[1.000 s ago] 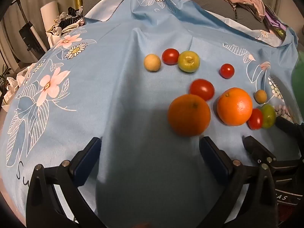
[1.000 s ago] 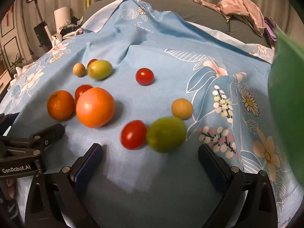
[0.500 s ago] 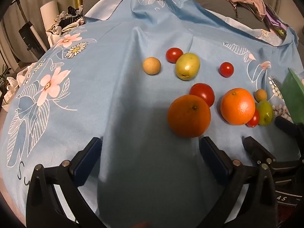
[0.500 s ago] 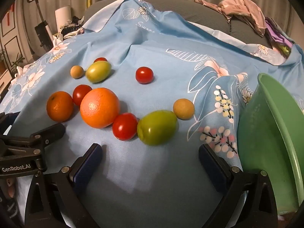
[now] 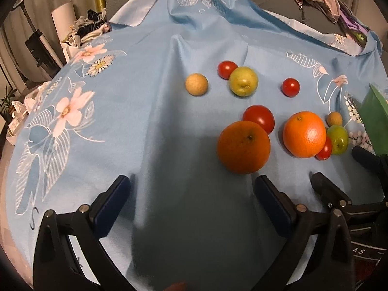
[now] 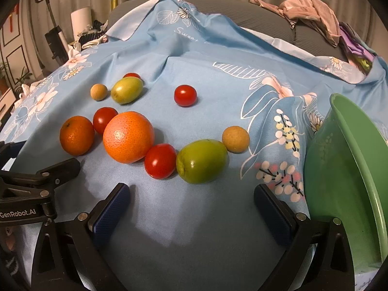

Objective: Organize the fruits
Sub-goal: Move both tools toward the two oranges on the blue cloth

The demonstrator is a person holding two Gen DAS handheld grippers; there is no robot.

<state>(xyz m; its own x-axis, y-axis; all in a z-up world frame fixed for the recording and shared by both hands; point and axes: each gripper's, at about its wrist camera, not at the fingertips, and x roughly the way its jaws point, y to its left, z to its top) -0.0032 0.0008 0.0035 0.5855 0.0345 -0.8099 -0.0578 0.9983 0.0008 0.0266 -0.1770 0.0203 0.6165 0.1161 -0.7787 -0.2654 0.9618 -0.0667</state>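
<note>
Fruits lie loose on a blue flowered cloth (image 5: 150, 126). In the left wrist view a small orange (image 5: 243, 147) sits just ahead of my open, empty left gripper (image 5: 191, 198), with a tomato (image 5: 259, 118) behind it and a bigger orange (image 5: 304, 133) to the right. In the right wrist view my open, empty right gripper (image 6: 191, 206) is just short of a green fruit (image 6: 201, 160) and a tomato (image 6: 160, 160). The big orange (image 6: 128, 137) and a tan fruit (image 6: 235, 138) flank them. A green bowl (image 6: 349, 169) stands at the right.
Farther back lie a tan fruit (image 5: 196, 84), a green fruit (image 5: 243, 81) and two tomatoes (image 5: 290, 87). The left gripper shows in the right wrist view (image 6: 36, 179) at the left edge. Clothes (image 6: 310, 12) lie on a grey sofa behind.
The green bowl came down at the right and now rests beside the fruits. The near green fruit and tomato rolled left and now lie against the big orange. Both grippers stayed open.
</note>
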